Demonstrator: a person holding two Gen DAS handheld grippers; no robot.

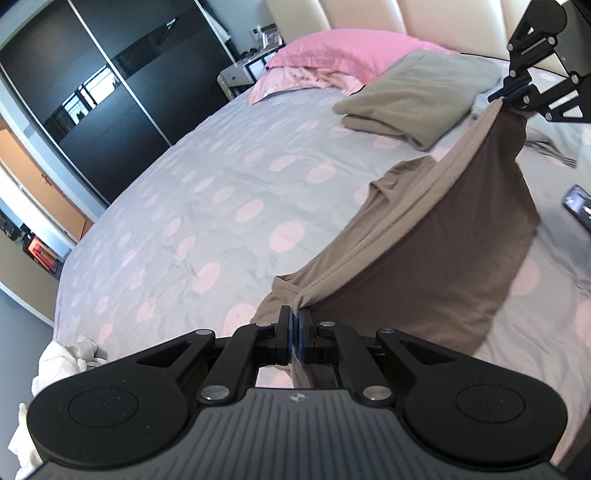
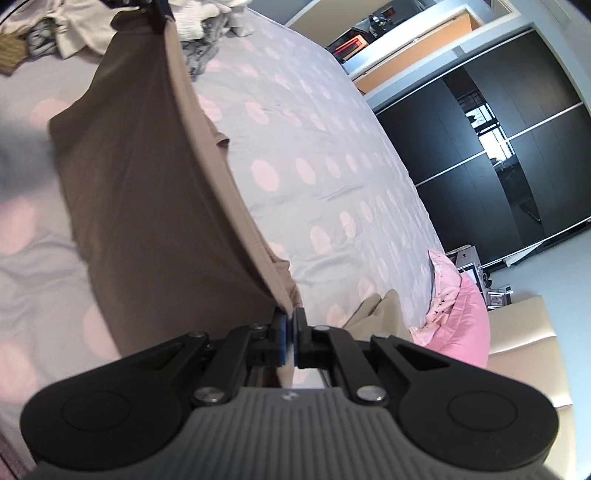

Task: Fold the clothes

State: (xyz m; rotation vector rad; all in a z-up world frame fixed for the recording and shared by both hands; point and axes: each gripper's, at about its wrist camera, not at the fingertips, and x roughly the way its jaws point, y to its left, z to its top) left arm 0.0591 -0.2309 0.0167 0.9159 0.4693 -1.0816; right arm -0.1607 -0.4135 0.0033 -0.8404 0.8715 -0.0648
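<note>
Brown garment (image 1: 424, 266) stretched above dotted bedsheet (image 1: 184, 206), one hem corner pinched by left gripper (image 1: 295, 317), the other by right gripper (image 2: 290, 321), folded olive garment (image 1: 413, 99) lying far behind

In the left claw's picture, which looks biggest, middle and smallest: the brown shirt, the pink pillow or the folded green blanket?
1. brown shirt, though it is nearest the camera
2. pink pillow and folded green blanket: too alike to rank

A wide stretch of the bed (image 1: 177, 206) lies bare beside the brown garment (image 1: 436, 258), which hangs stretched like a curtain between the two hand-held grippers and blocks passage across it. Toward the headboard, a folded grey-green cloth (image 1: 417, 99) and a pink pillow (image 1: 343, 51) take up space. A heap of light clothes (image 2: 207, 18) crowds the foot end.
</note>
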